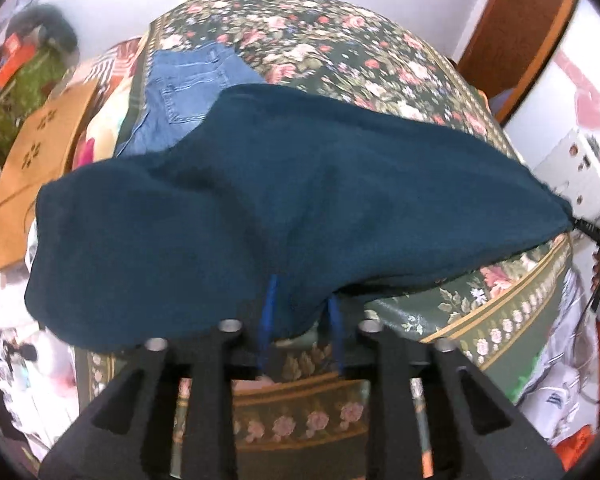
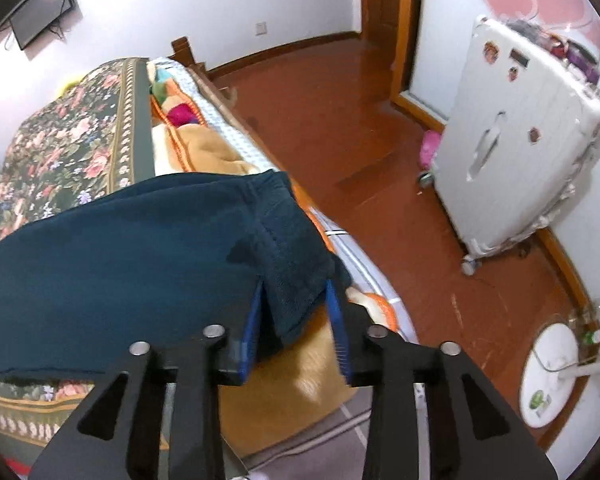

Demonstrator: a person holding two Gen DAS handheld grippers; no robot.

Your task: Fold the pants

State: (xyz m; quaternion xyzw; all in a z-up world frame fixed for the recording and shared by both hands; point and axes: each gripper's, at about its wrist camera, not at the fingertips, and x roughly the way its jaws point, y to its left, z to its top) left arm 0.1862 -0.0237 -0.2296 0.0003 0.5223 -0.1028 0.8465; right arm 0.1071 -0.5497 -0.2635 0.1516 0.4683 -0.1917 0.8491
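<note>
While no writing is legible, dark teal pants (image 1: 284, 200) hang stretched over the floral bedspread (image 1: 340, 52).
Left gripper (image 1: 300, 320) has blue pads at the lower edge, cloth between; pressing contact cannot be told. Right gripper (image 2: 296, 312) clamps the ribbed waistband end. Fabric is fleecy and creased. Folded jeans (image 1: 188, 88) lie behind; a white suitcase (image 2: 512, 152) stands closed.
</note>
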